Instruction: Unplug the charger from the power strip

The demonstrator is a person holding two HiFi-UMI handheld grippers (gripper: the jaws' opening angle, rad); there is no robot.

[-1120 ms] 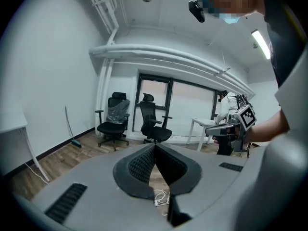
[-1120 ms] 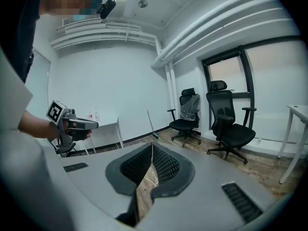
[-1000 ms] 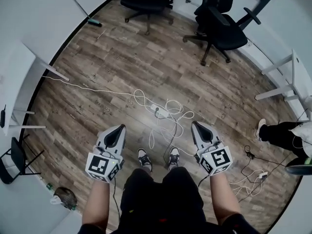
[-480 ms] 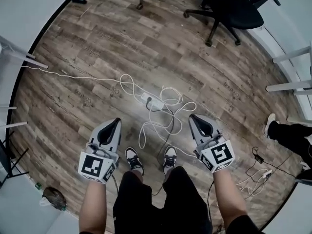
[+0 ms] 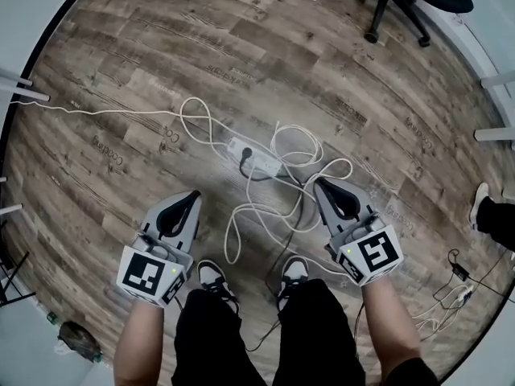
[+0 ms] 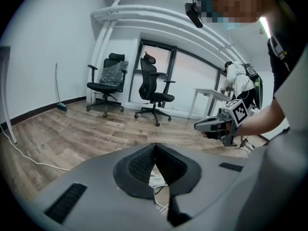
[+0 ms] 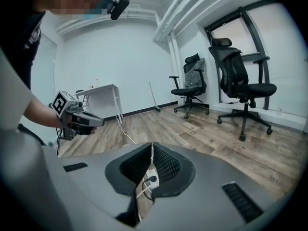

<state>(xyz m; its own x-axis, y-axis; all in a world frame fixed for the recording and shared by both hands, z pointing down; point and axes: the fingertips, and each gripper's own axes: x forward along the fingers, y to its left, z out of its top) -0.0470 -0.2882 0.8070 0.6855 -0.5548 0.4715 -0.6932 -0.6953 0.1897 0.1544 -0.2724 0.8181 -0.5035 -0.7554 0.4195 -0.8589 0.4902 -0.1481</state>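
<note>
on the floor (image 5: pixel 161 71) ahead, the charger (image 5: pixel 246 153) sits in the power strip (image 5: pixel 264 162). my left tool (image 5: pixel 191 196) and right tool (image 5: pixel 323 186) are both closed, empty.

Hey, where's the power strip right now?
In the head view, the power strip lies on the wood floor among looped white cables, just ahead of and between the left gripper and right gripper.

Both grippers held forward, jaws closed and empty.
The left gripper (image 5: pixel 190 198) sat left of the shoes (image 5: pixel 216 278) and the right gripper (image 5: pixel 322 185) right of them, both pointing ahead, slightly downward.
</note>
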